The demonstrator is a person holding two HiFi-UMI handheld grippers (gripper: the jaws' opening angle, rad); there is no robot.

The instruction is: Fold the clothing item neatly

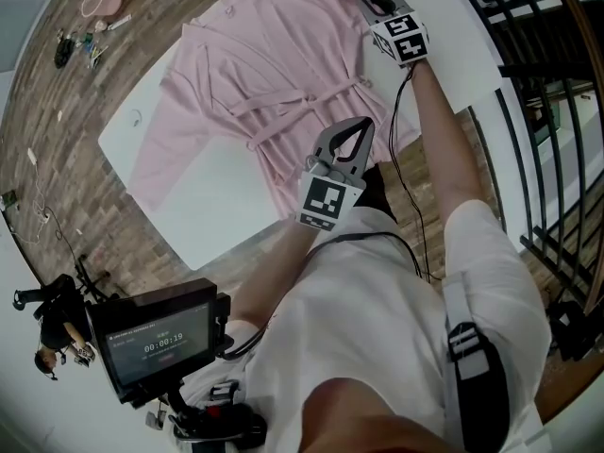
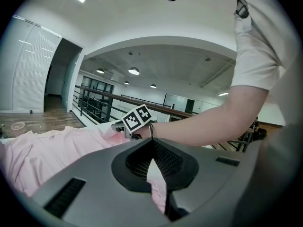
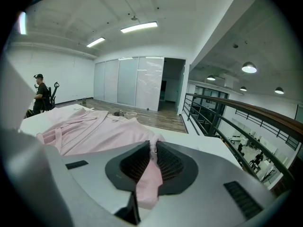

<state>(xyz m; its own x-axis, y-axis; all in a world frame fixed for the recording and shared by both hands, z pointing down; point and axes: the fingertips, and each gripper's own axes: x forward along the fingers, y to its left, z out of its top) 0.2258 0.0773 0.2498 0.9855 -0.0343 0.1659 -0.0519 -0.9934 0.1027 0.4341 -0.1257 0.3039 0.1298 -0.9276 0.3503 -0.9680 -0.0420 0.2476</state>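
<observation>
Lying spread across one white table [image 1: 219,217] is one pink robe [image 1: 274,55], front up, with one belt [image 1: 293,102] tied across its waist. Two grippers work on it, each carrying one marker cube.

The left gripper [image 1: 357,130] sits at the robe's near edge, just past the belt. In the left gripper view its jaws [image 2: 152,144] are pressed together on a thin fold of the pink cloth, which hangs down between them.

The right gripper [image 1: 368,3] is at the far right corner of the robe, near the table's edge and well apart from the left one. In the right gripper view its jaws [image 3: 152,148] are clamped on a thicker bunch of pink cloth, and the rest of the robe stretches away to the left.

One screen [image 1: 156,340] on a stand is at the lower left of the head view. One pink cup [image 1: 100,0] stands on the wooden floor beyond the table. One person [image 3: 41,94] stands far off by the wall.
</observation>
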